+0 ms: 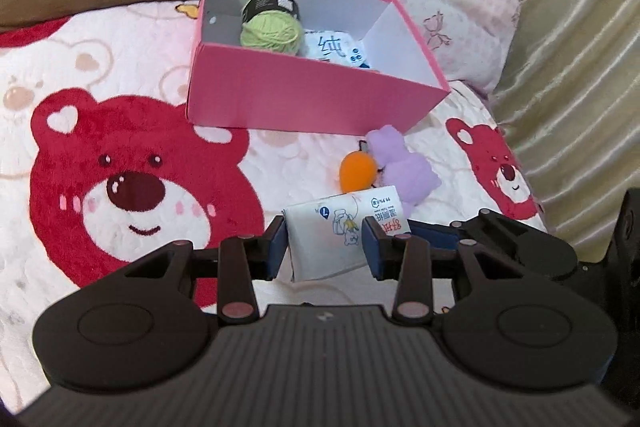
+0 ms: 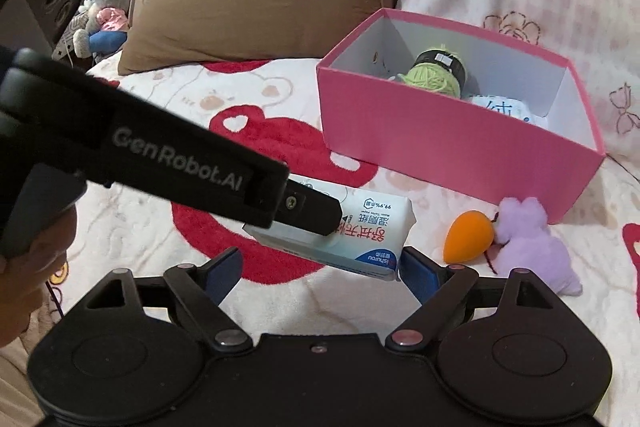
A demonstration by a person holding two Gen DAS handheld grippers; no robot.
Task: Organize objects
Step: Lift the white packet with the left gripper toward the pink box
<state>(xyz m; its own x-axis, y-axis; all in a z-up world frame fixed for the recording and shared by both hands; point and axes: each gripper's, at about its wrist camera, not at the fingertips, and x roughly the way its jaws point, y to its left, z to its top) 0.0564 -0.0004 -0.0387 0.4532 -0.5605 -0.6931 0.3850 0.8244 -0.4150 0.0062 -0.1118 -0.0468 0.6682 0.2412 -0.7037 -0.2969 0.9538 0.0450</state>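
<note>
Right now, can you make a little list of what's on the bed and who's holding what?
box: pink box, open, on the bear blanket
inside box: green yarn ball, white packet
left gripper: shut on wipes pack
right gripper: open, holding nothing
still outside: orange toy, purple plush

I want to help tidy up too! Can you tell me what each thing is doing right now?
Left gripper: jaws shut on the wet wipes pack.
Right gripper: jaws open, holding nothing.
Wet wipes pack: held up off the blanket.
Pink box: open, no lid.
Green yarn ball: inside the box.
White packet: inside the box.
Orange toy: lying on the blanket.
Purple plush: lying beside the orange toy.
</note>
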